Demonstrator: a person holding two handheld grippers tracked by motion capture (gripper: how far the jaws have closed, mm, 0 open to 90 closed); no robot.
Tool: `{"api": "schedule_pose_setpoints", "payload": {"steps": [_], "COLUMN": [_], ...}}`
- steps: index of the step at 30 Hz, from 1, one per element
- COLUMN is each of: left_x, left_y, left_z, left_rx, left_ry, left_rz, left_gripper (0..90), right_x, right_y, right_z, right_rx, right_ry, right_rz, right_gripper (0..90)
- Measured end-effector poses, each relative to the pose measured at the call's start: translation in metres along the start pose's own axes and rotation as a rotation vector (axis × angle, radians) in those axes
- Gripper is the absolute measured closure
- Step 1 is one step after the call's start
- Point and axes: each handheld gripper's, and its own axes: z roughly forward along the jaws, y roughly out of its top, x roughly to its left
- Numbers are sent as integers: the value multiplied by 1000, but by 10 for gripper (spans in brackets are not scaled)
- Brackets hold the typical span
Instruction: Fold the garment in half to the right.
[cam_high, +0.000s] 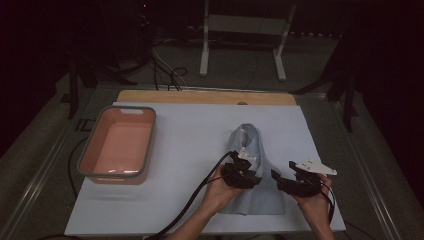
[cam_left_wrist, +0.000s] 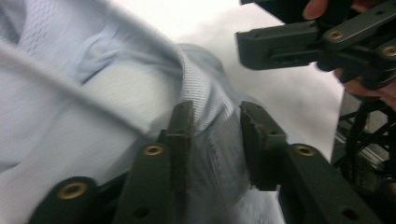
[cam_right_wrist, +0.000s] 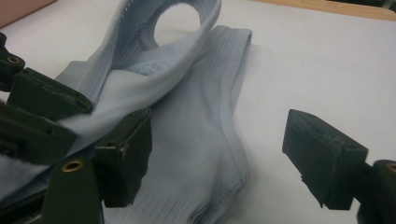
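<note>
Pale blue knit, a light garment (cam_high: 252, 172), lay crumpled on the white mat (cam_high: 190, 150) in the near right part of the table, one fold rising toward the far edge. My left gripper (cam_high: 246, 176) sat on the garment's near half. In the left gripper view a ribbed hem ran up between its two jaws, but the pads stood a little off the cloth on either side, narrowly parted and pressing on nothing that I could see. My right gripper (cam_high: 285, 182) hovered just beside the garment's right edge with its jaws spread wide and nothing between them; in the right gripper view one jaw lay against the cloth's edge and the other was over bare mat.

What worried me was the hem. With the left jaws slack, any lift would likely have let it slide out and the fold collapse (thin knit gives little to bite on). I also judged the two grippers close enough that a careless swing could knock one into the other, or drag the garment sideways. The pink basin (cam_high: 119, 145) stood well apart at the left, so a loose hold would probably have dropped the cloth on the way there.
</note>
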Motion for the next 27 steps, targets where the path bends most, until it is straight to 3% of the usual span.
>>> {"api": "schedule_pose_setpoints", "payload": {"steps": [4,9,14,27], "left_x": [-3,-2,4,25], "left_y": [2,3,2,-10], "left_z": [-3,-13,-26,-54], "left_rx": [-22,-69,-98,-153], "left_ry": [4,44,91,183], "left_rz": [34,40,29,-33], "left_gripper": [493,328,212,128], "right_x": [0,0,5,24], "right_y": [0,0,0,7], "right_z": [0,1,4,16], "right_rx": [-4,-4,10,34], "right_ry": [-4,0,13,68], "right_rz": [-8,2,-17,-55], "right_gripper": [242,243,252,297]}}
